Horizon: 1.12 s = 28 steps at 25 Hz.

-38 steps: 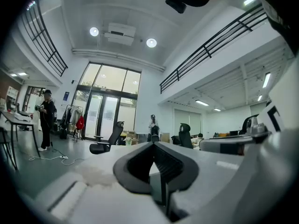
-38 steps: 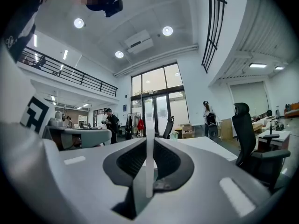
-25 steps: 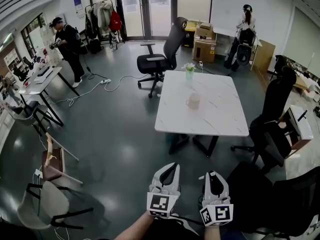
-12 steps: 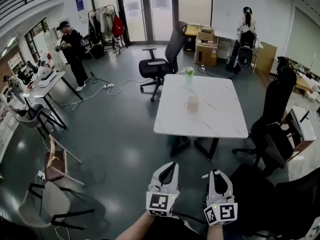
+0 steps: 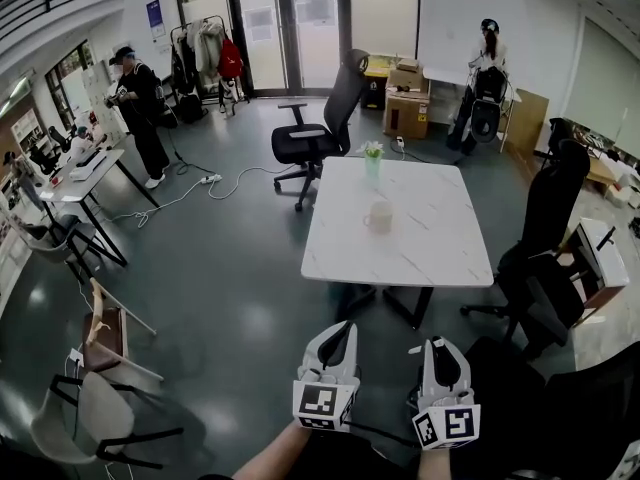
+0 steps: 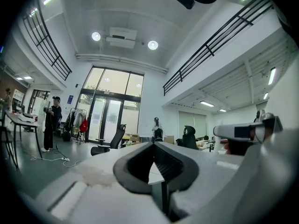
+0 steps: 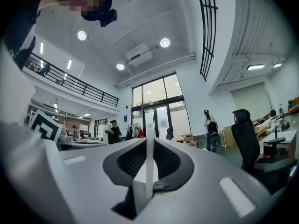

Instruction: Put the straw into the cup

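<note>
The only print close by is the black-and-white square marker on each cube; the blue sign beside the glass doors is too small to read. The straw is thin, plain and white. It is pinched between the 2 jaws of the right hand-held gripper, and in the right gripper view it stands upright, its long axis running up and down across the jaws. The left hand-held gripper has its jaws pressed together with nothing between them. The pale cup stands upright on the white marble table, well apart from both grippers, near a small vase of flowers
</note>
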{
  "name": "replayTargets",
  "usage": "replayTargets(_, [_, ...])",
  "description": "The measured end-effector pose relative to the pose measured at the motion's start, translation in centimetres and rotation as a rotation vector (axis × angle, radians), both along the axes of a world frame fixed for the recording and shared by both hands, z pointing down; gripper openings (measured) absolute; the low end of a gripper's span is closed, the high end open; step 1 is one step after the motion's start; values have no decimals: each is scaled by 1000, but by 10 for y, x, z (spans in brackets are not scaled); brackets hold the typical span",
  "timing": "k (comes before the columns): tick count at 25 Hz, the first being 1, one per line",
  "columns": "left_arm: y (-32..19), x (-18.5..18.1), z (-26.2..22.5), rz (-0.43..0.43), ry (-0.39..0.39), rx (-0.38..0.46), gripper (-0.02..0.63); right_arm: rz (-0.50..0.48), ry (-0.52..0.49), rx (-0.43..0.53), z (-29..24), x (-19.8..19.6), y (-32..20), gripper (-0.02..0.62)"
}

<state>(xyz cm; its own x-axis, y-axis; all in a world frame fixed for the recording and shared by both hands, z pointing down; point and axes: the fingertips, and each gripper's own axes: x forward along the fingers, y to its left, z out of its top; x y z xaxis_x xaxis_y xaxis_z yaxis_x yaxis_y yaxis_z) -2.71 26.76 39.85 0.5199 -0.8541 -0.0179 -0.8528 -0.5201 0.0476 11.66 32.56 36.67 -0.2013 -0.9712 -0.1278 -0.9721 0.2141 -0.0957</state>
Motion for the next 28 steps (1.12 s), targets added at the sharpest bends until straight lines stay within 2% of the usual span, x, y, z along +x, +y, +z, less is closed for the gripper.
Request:
replayTargets(7, [-54,-1,7,-21,12,10,2,-14,8,14,0,1,-57,44])
replayTargets(14, [-119,-7,23,-30,-10,-8,2,-28,8,6,9,-2,-124,44])
replayTargets(21, [-196,2,50,-7,-48,-68,2,-35,-2,-48,31,-2,-207,44])
replayTargets(28, [-266,13,58,61,-82,-135,2,-10,-19,-101,31,-2,-280,44])
